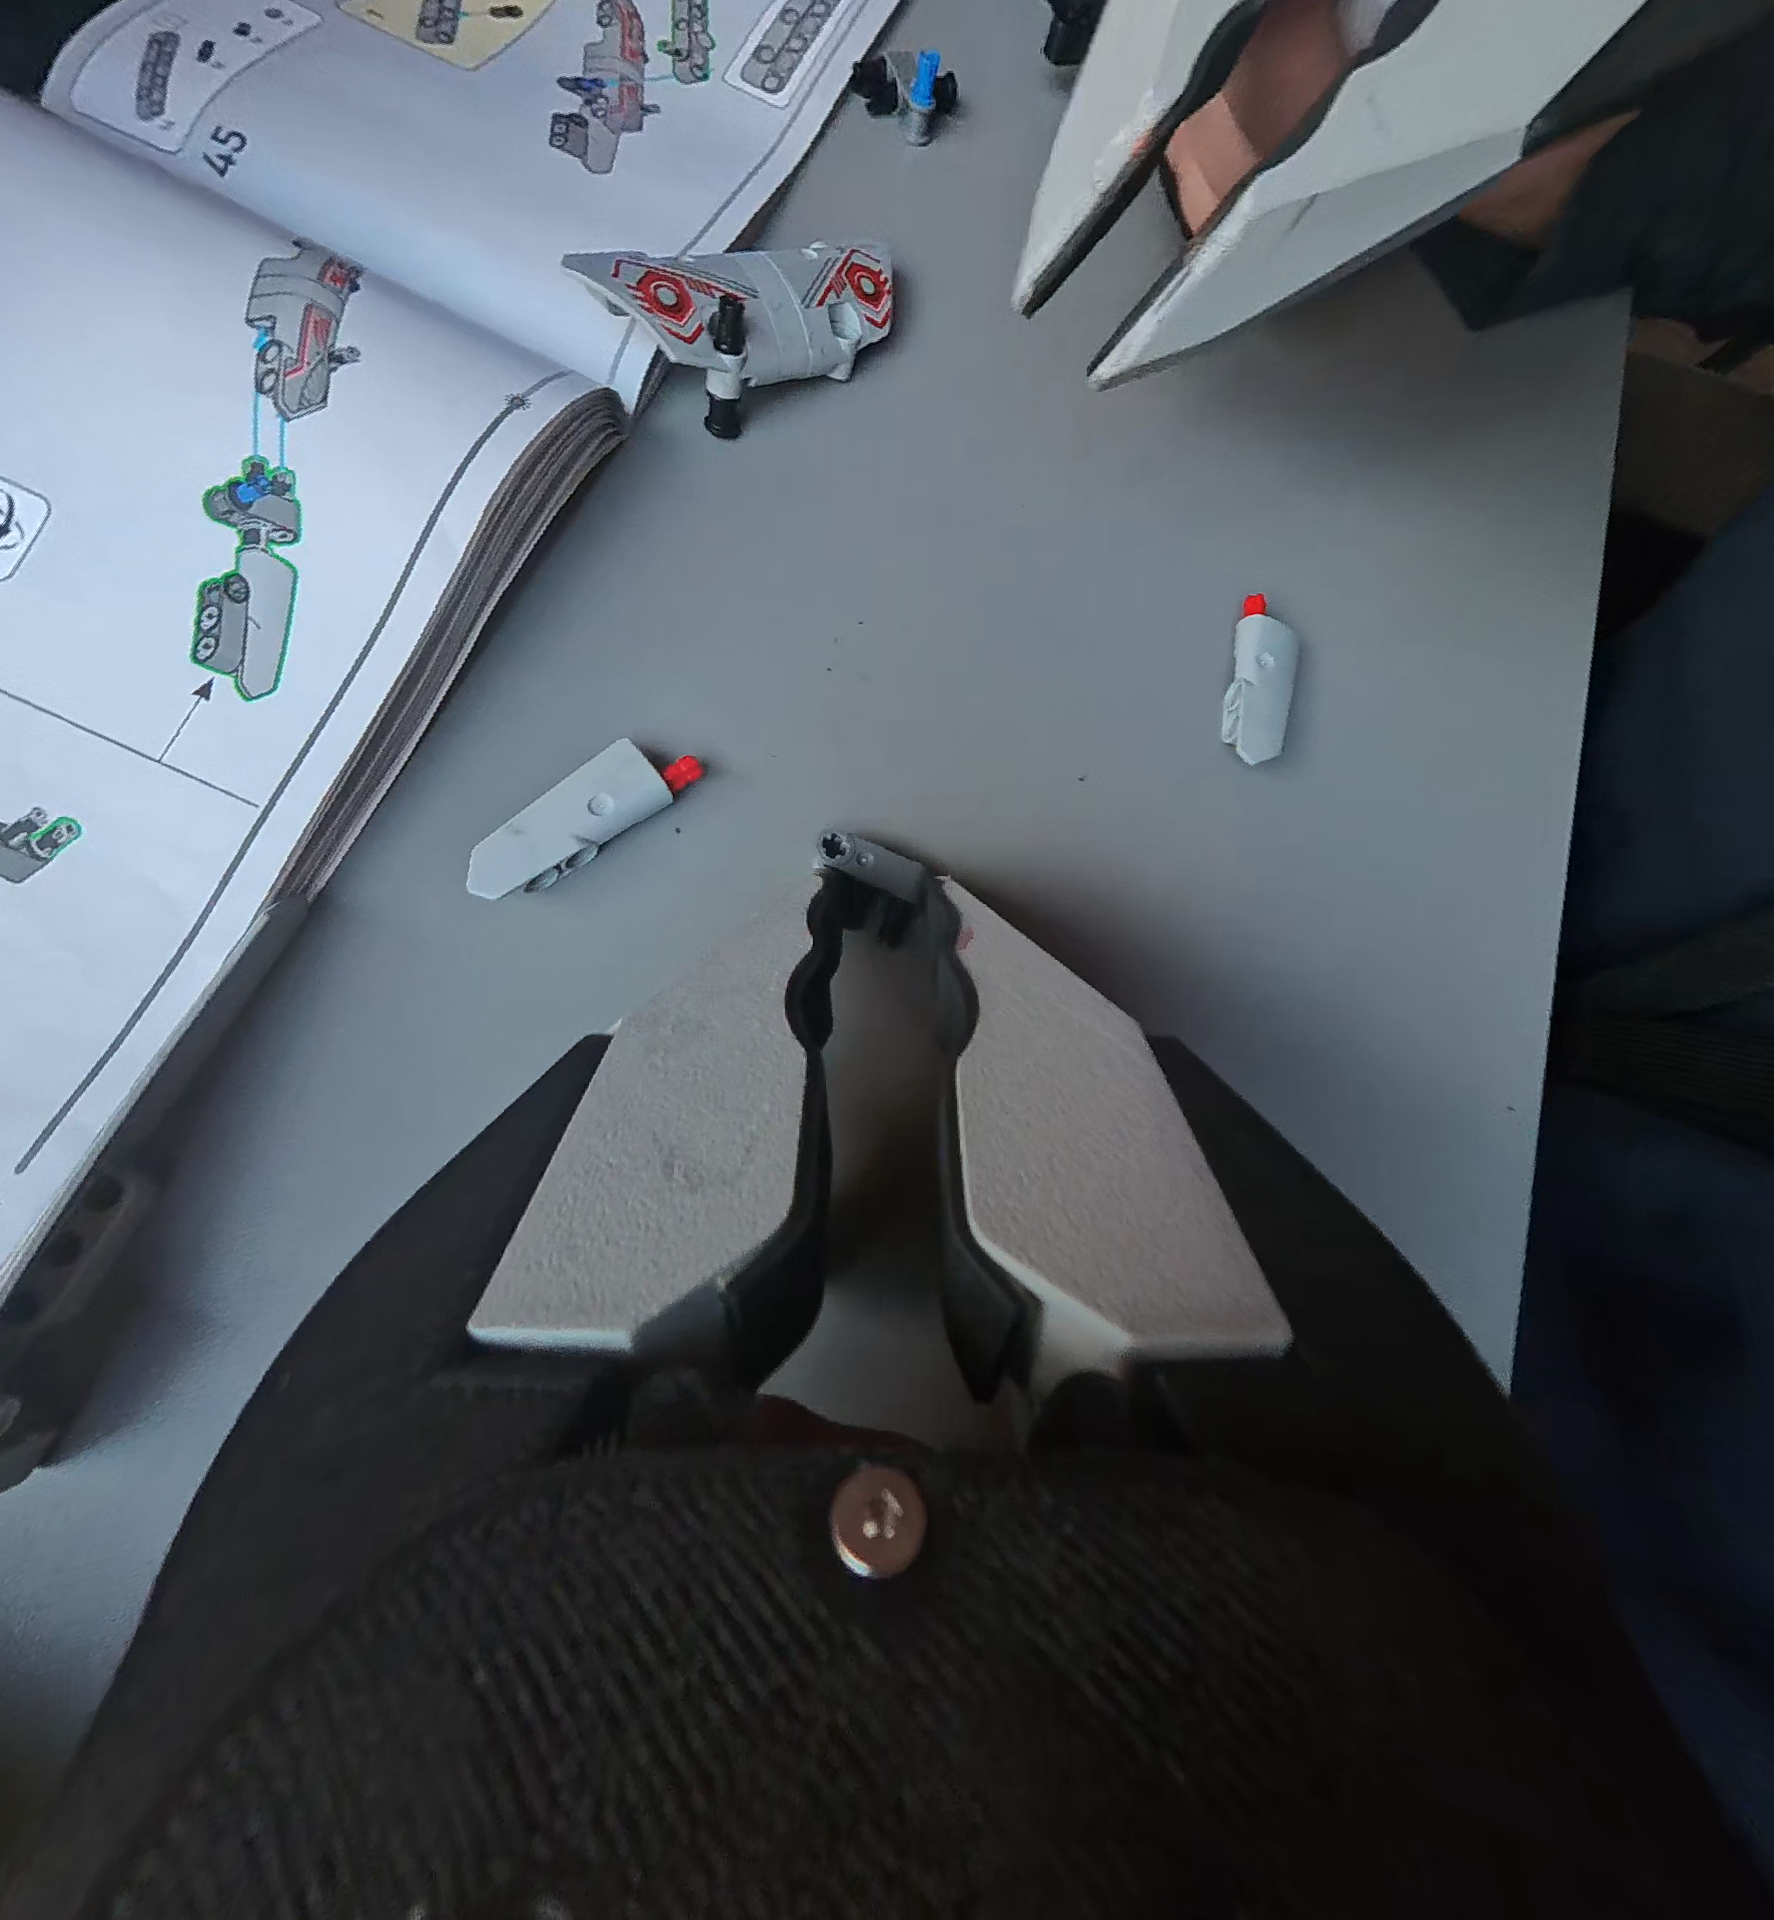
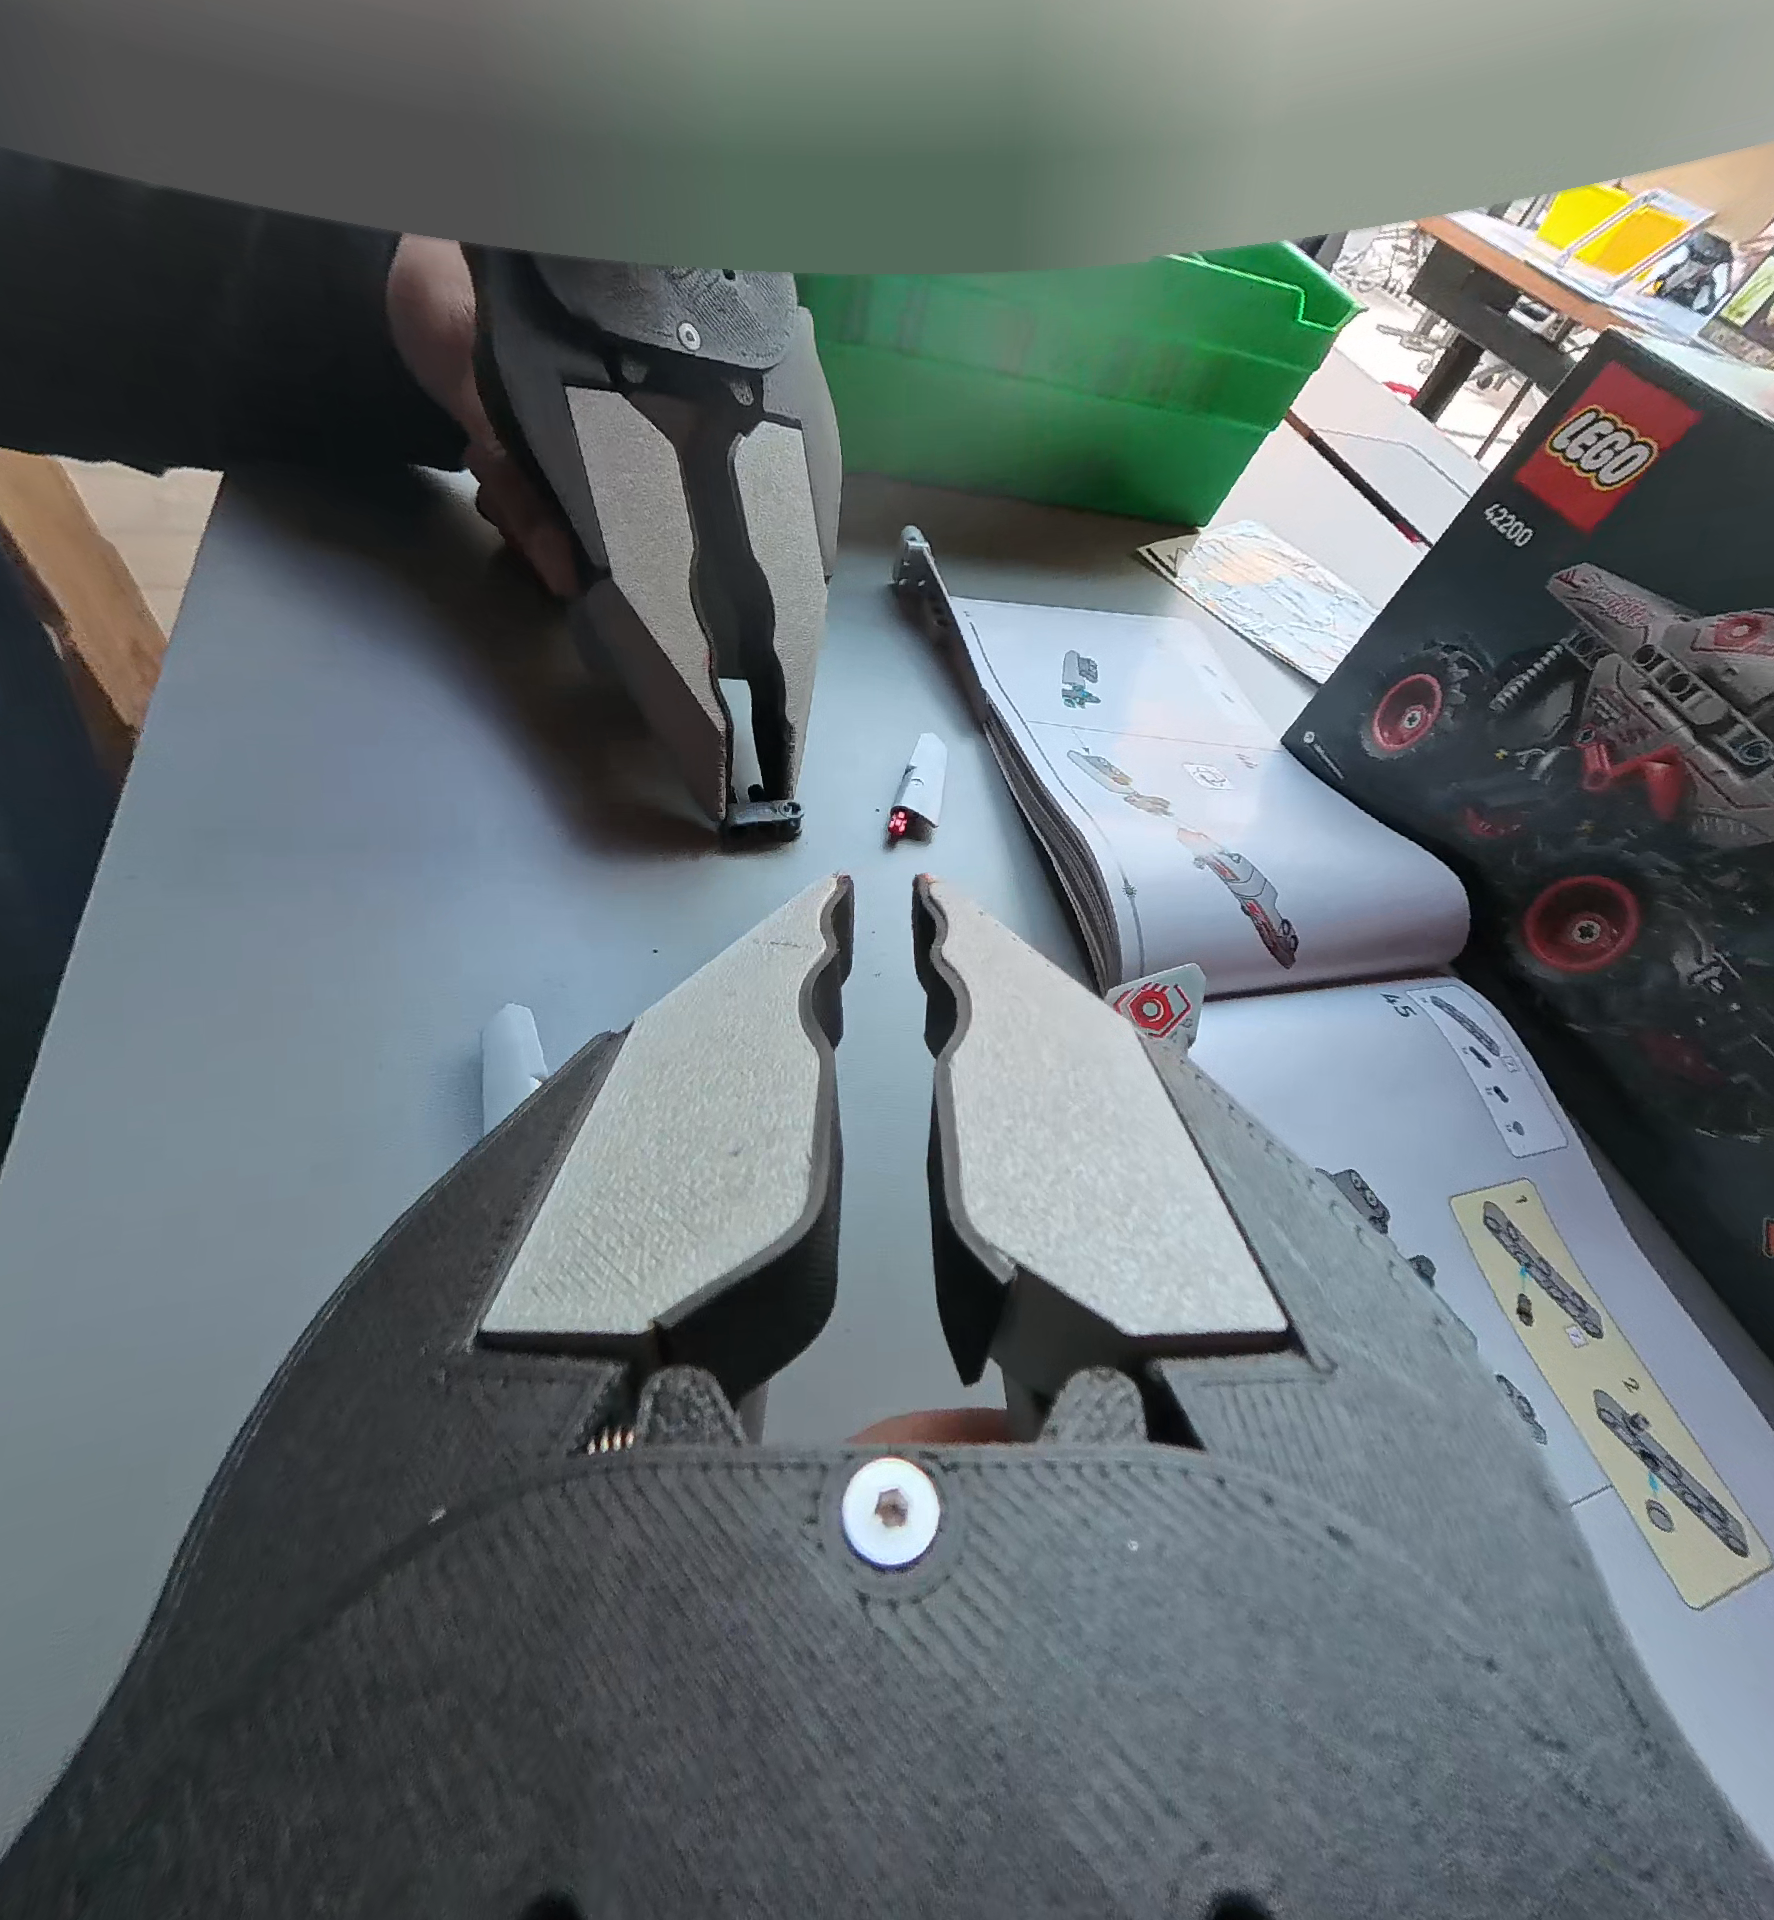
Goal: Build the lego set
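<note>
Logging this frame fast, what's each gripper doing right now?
Left gripper: closed on a small dark grey connector piece at the table.
Right gripper: open, holding nothing.

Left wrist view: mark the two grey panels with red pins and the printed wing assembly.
Near grey panel (image 1: 571,821), left wrist view, its flat top.
Far grey panel (image 1: 1260,686), left wrist view, its middle.
Printed wing assembly (image 1: 758,301), left wrist view, centre.

Grey table (image 1: 1018,582), green bins (image 2: 1049,416) (stacked), daylit tables (image 2: 1485,270) behind
</note>
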